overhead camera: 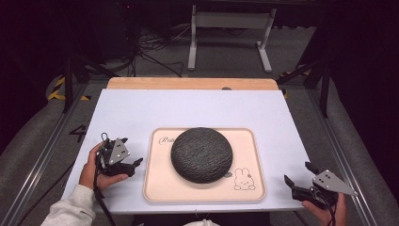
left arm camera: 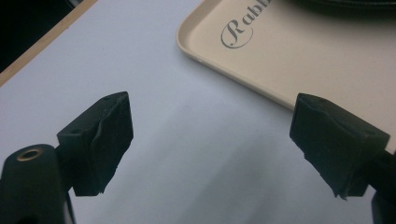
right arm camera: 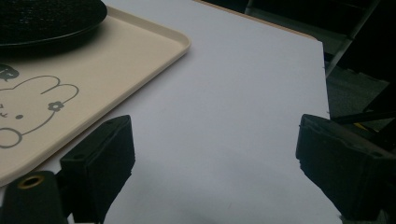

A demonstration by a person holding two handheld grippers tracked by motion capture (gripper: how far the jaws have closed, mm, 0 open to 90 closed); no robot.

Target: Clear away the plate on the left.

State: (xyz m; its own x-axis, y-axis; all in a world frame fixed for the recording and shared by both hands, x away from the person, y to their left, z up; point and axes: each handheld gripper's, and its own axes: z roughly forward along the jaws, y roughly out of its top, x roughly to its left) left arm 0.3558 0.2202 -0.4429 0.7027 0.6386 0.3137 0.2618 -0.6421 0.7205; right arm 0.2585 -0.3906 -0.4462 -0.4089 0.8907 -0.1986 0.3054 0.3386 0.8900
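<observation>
- My right hand-held gripper (right arm camera: 212,172) has its black jaws spread wide, with nothing between them.
- Under them I see bare white surface (right arm camera: 243,107).
- At upper left sits a cream tray (right arm camera: 140,60) with a rabbit drawing (right arm camera: 32,105), carrying a dark textured round object (right arm camera: 46,18).

You saw the tray's (left arm camera: 261,60) lettering cut off by the left gripper view's top edge, the dark round plate (right arm camera: 42,18) cropped at the right gripper view's top, and the rabbit drawing (right arm camera: 28,107) clipped at its left.
</observation>
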